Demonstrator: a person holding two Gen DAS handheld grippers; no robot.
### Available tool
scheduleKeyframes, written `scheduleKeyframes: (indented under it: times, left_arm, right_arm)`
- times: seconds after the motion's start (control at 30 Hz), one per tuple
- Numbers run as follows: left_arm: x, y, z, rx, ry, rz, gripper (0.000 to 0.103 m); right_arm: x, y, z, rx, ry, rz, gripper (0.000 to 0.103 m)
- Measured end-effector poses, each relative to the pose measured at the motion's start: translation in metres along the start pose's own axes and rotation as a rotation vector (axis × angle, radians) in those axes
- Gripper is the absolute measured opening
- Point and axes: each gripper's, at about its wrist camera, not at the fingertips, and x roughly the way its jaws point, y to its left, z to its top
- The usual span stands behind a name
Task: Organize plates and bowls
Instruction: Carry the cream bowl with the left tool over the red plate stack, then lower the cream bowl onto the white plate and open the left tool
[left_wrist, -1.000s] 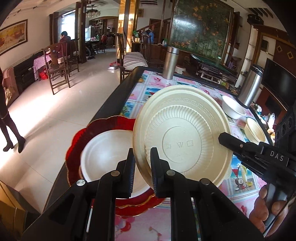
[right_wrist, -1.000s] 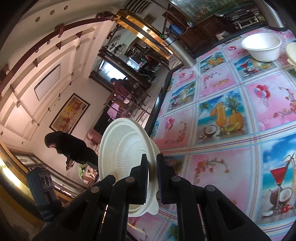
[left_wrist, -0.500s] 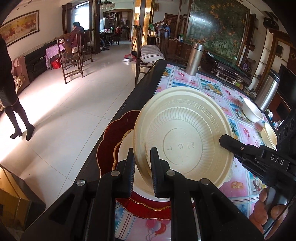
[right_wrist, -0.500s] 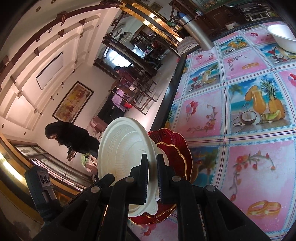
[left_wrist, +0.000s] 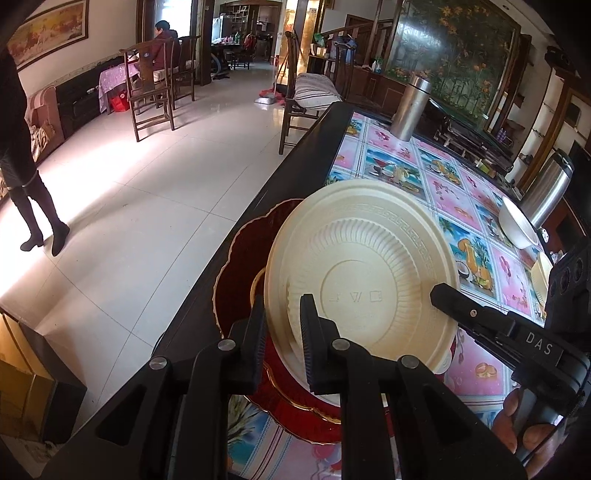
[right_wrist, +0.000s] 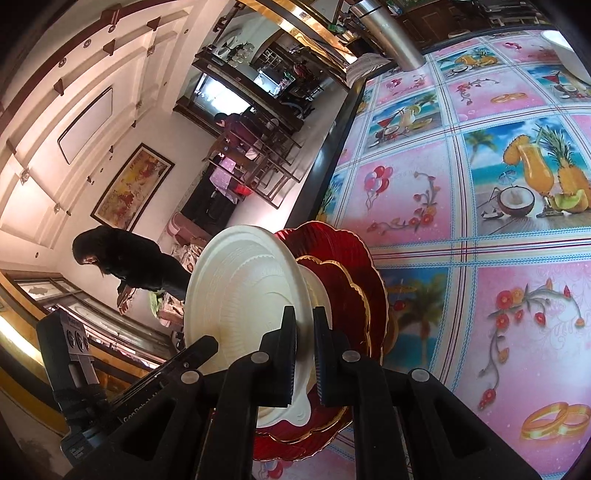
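A: What do the fingers have hold of?

B: The left gripper (left_wrist: 282, 325) is pinched nearly closed on the rim of a cream, ribbed disposable plate (left_wrist: 364, 280), which is tilted up with its underside facing that camera. The right gripper (right_wrist: 303, 341) is clamped on the opposite rim of the same cream plate (right_wrist: 243, 295), its jaws almost together.

A: And where is that plate?

B: Over a stack of dark red scalloped plates with gold edges (left_wrist: 240, 266), with a white dish (right_wrist: 317, 291) between it and the stack. The stack sits at the table's corner, close to the black table edge (left_wrist: 295, 162). I cannot tell whether the cream plate touches the white dish.

A: The surface itself?

B: A glossy tablecloth in pink and blue squares printed with cocktails, coconuts, balloons and rings (right_wrist: 480, 184). Farther along stand a slim steel flask (left_wrist: 410, 107), a larger steel jug (left_wrist: 546, 188), a white bowl (left_wrist: 517, 225) just beside the jug, and another cream plate (left_wrist: 541, 273) near the right edge.

A: And the room?

B: Pale shiny floor tiles (left_wrist: 140, 192), dark wooden chairs (left_wrist: 151, 96), a seated person (left_wrist: 162, 44) at a far table, a standing person in black (left_wrist: 22, 177) and a framed painting (left_wrist: 48, 27) on the wall.
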Motion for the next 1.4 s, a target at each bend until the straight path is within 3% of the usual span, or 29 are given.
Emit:
scheduleKeyframes:
  times: [0.2, 0.4, 0.77, 1.13, 1.27, 1.4]
  left_arm:
    - [-0.009, 0.005, 0.003, -0.017, 0.0, -0.045, 0.014]
    - [-0.015, 0.011, 0.009, -0.043, 0.018, -0.105, 0.014]
    - [-0.015, 0.025, 0.007, -0.07, 0.06, -0.108, 0.017]
    - [-0.036, 0.038, 0.009, -0.102, 0.013, -0.095, 0.018]
    - [-0.046, 0.035, 0.011, -0.101, -0.008, -0.1, 0.018]
    - [-0.054, 0.022, 0.014, -0.078, -0.031, -0.1, 0.018]
  right_arm:
    - [-0.002, 0.0, 0.003, 0.02, 0.017, 0.038, 0.009]
    - [-0.006, -0.01, 0.005, 0.126, 0.064, 0.098, 0.013]
    - [-0.004, -0.002, 0.006, 0.121, 0.059, 0.054, 0.015]
    - [0.005, 0.0, 0.004, 0.118, 0.116, 0.044, 0.022]
    - [-0.012, 0.004, 0.008, 0.104, 0.086, 0.056, 0.043]
    - [-0.045, 0.005, 0.014, 0.062, 0.001, 0.036, 0.045]
